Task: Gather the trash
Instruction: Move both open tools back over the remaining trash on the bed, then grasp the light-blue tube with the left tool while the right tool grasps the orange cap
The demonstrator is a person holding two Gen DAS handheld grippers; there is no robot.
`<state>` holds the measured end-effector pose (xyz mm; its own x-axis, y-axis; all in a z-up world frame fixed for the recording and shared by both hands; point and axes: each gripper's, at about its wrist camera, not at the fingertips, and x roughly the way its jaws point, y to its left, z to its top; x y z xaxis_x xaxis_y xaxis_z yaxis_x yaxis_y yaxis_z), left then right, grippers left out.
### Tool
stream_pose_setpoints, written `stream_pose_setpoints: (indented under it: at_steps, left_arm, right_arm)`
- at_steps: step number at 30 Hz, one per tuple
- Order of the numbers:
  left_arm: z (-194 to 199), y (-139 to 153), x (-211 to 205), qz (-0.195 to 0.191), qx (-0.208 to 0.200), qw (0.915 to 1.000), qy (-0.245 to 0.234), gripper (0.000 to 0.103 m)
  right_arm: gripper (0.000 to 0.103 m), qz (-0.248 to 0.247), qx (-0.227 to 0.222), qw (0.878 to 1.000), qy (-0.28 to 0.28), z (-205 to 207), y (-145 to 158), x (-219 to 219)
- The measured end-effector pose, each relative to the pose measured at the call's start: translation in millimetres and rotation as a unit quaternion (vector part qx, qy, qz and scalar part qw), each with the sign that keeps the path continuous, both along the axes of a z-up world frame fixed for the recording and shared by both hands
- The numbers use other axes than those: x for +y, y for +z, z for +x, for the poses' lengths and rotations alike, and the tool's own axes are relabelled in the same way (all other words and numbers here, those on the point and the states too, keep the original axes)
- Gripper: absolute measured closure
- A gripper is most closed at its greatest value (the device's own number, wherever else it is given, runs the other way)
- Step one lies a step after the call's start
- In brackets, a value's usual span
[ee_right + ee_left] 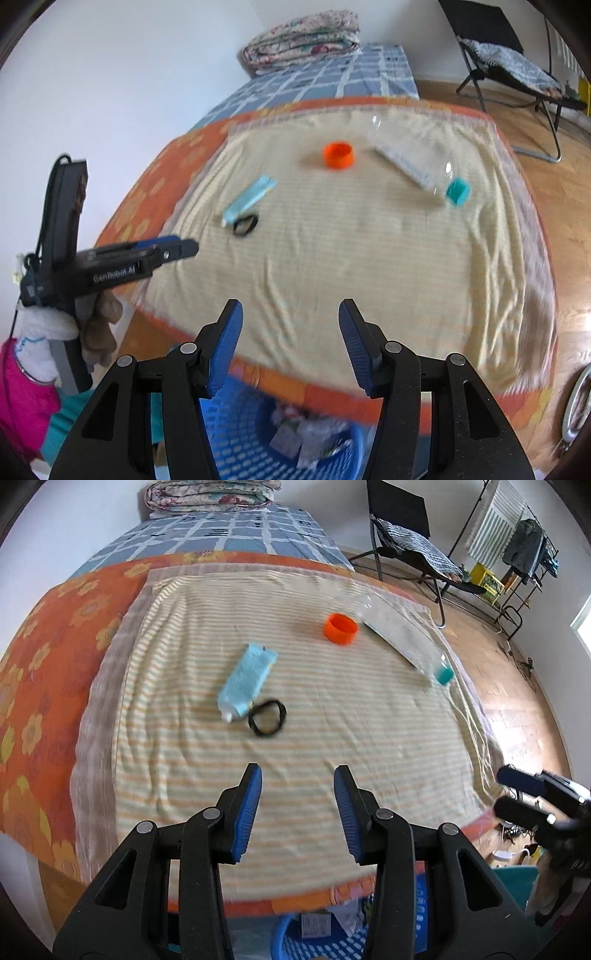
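Note:
On the striped yellow cloth lie a light blue tissue pack, a black hair tie, an orange cap and a clear plastic bottle with a teal cap. My left gripper hovers open over the cloth's near part, nothing between its blue pads. My right gripper is open too, above the bed's near edge. Each gripper shows in the other's view: the left gripper at left, the right gripper at right.
A blue mesh basket with crumpled wrappers inside stands on the floor below the bed's near edge. A folded quilt lies at the bed's far end. A folding chair and a drying rack stand on the wooden floor to the right.

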<state>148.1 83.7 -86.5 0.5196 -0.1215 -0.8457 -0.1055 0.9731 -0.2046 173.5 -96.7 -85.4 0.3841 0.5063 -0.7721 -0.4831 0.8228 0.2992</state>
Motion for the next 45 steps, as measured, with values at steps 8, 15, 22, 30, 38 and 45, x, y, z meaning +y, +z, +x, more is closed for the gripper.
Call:
stream_pose_setpoints:
  at_steps: [8,15,22,30,38,45]
  left_arm:
    - [51,-14,20,-0.01,0.0,0.9997,0.022,0.062]
    - [86,-37,26,0.024,0.016,0.9994,0.017,0.062]
    - [103,-54,27,0.039,0.032,0.9987,0.001,0.062]
    - [115,-64,28,0.06,0.034,0.9974,-0.019,0.062]
    - [117,-73,44,0.038,0.033,0.9986,-0.016,0.072]
    - [116,-73,53,0.022,0.03,0.9993,-0.006,0.093]
  right_arm:
    - [0.05,0.039,0.005,0.998,-0.05,73,3,1]
    - [0.05,0.032,-0.003,0.999,-0.039,112,-8,23]
    - [0.05,0.016,0.005,0.999,-0.03,147,-30,48]
    - [0.05,0.009,0.014,0.999,-0.03,175,-53,65]
    - [0.05,0.002,0.011,0.999,-0.032,195,-71,82]
    - [0.05,-0.023,-0.007,0.999,-0.045,211,-83,98]
